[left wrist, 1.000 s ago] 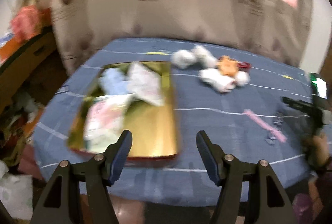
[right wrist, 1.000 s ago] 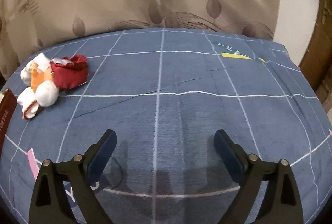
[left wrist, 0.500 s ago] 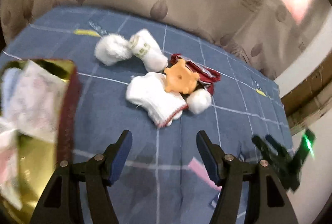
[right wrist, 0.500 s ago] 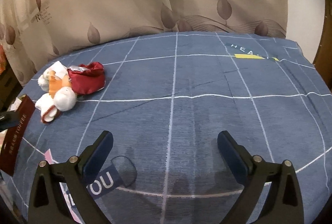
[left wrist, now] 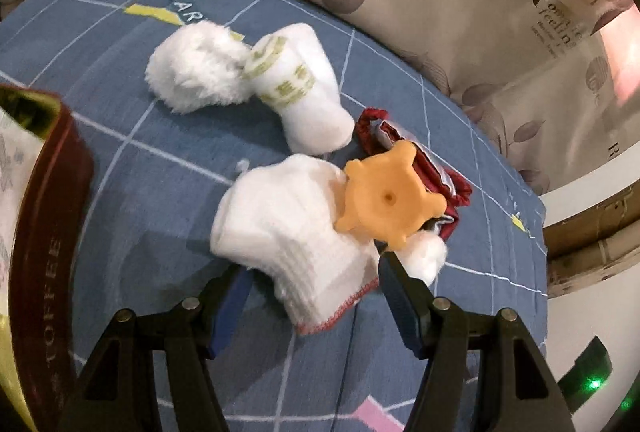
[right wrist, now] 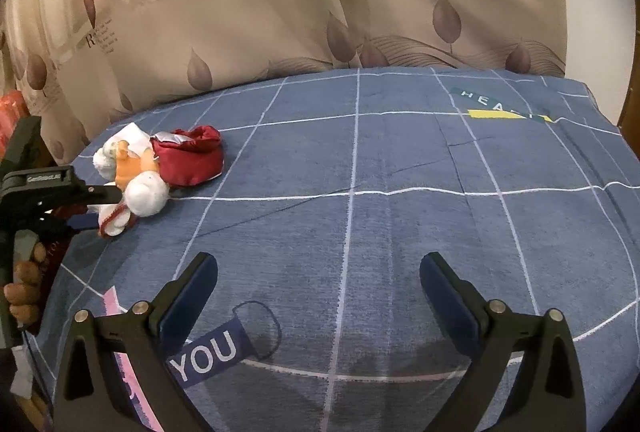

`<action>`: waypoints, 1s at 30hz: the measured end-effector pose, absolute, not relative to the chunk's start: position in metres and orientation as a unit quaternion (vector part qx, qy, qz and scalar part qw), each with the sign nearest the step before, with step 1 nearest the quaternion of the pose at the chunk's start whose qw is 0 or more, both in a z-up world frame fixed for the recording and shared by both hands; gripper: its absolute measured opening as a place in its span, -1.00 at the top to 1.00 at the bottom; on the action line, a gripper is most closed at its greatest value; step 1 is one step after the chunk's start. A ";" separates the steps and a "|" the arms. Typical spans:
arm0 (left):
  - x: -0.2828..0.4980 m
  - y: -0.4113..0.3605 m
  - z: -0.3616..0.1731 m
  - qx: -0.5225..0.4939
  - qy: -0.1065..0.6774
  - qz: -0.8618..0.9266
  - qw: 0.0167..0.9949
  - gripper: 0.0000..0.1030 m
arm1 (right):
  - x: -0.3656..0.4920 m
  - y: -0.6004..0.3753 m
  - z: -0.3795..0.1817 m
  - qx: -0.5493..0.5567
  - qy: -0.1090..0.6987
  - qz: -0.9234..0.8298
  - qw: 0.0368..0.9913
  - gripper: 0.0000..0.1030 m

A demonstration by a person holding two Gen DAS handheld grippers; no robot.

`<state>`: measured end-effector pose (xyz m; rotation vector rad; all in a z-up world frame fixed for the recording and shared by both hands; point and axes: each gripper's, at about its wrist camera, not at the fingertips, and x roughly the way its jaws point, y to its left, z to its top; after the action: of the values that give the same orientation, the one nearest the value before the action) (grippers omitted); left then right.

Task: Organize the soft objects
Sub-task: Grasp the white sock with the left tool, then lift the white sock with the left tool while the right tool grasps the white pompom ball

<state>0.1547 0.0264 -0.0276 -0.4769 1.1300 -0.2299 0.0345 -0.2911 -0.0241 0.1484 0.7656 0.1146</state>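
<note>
**Soft goods, sorting in progress: left gripper arrives at the sock pile**

Bedspread point(right wrist: 400, 232), blue with white grid lines, carries everything listed.

Tin point(left wrist: 52, 232), dark red with a gold interior, at the left edge of the left wrist view; it filled that view a second ago and has slid aside, so the left hand has swung away from it.

Pile of soft items, near the tin: fluffy white sock point(left wrist: 192, 72), rolled white sock with green lettering point(left wrist: 296, 92), folded white sock with red trim point(left wrist: 292, 232), red pouch point(left wrist: 420, 168), orange toy point(left wrist: 388, 200) on top.

Left gripper point(left wrist: 312, 288): jaws apart, straddling the red-trimmed sock, not yet pressing. Probably the next pick for the tin.

Right gripper point(right wrist: 318, 296): jaws have just been opening, spread wide over bare bedspread, nothing between them.
</note>
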 end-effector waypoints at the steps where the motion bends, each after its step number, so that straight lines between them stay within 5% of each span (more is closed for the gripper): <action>1: 0.156 0.025 -0.029 -0.220 0.528 -0.104 0.813 -0.28 | 0.034 -0.291 -0.024 0.073 0.372 0.056 0.924 -0.97; 4: 0.156 0.018 -0.028 -0.195 0.517 -0.098 0.828 -0.13 | 0.035 -0.292 -0.024 0.074 0.371 0.056 0.924 -0.98; 5: 0.156 0.017 -0.029 -0.186 0.515 -0.096 0.831 0.49 | 0.035 -0.293 -0.024 0.075 0.371 0.056 0.924 -0.98; 7: 0.154 0.013 -0.030 -0.172 0.510 -0.095 0.837 0.61 | 0.034 -0.293 -0.024 0.077 0.371 0.054 0.924 -0.98; 30: -0.058 0.055 0.033 -0.166 0.417 -0.138 0.883 0.63 | 0.035 -0.286 -0.024 0.057 0.376 0.087 0.921 -0.99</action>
<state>-0.0576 0.0551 0.0328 -0.3456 0.8673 -0.2877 0.0349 -0.2861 -0.0243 0.1169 0.7721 0.1786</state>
